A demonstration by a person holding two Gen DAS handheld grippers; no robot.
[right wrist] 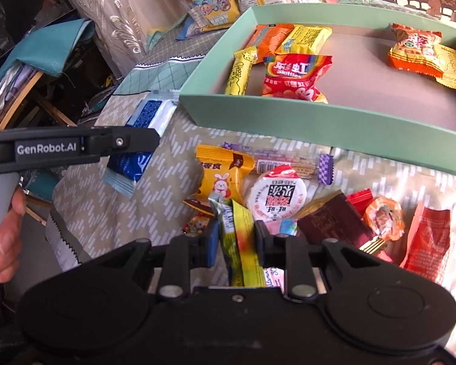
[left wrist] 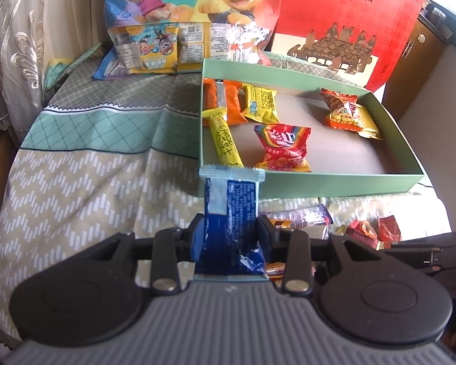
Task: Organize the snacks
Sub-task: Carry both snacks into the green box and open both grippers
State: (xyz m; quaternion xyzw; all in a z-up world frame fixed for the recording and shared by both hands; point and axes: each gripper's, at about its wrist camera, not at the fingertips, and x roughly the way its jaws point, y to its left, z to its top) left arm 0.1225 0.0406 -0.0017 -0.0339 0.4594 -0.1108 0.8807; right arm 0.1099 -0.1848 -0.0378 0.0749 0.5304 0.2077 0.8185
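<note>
The green box [left wrist: 307, 179] is seen at the far side of the patterned cloth [left wrist: 76, 167], and it is judged to be the place where the snacks are being gathered. Only part of its floor is covered. Six packets can be counted inside: an orange pack [left wrist: 225, 100] and a yellow pack [left wrist: 260, 103] in the far left corner, an orange-and-gold bag [left wrist: 346, 112] with another yellow pack under it toward the right wall, a red Skittles bag [left wrist: 281, 147] near the front wall, and a yellow stick [left wrist: 225, 140] lying along the left wall. The task is therefore judged to be under way and not yet near its end, since a loose heap [right wrist: 288, 200] is left on the cloth just in front of the box. In that heap a yellow rabbit packet [right wrist: 225, 176], a round white-lidded cup [right wrist: 276, 196], a dark brown packet [right wrist: 331, 222], a red sachet [right wrist: 425, 240], a twisted orange sweet [right wrist: 383, 217] and a long clear-and-purple wrapper [right wrist: 288, 161] can be made out.

The left gripper [left wrist: 228, 237] is closed on a blue packet [left wrist: 231, 200], which is held lifted off the cloth, its pale sealed end pointing at the near left corner of the box and lying just short of the wall. The right gripper [right wrist: 237, 243] is narrowed about a yellow-green wrapper [right wrist: 234, 237] at the near edge of the heap; the wrapper stands between the pads, but whether it is firmly pinched cannot be told.
</note>
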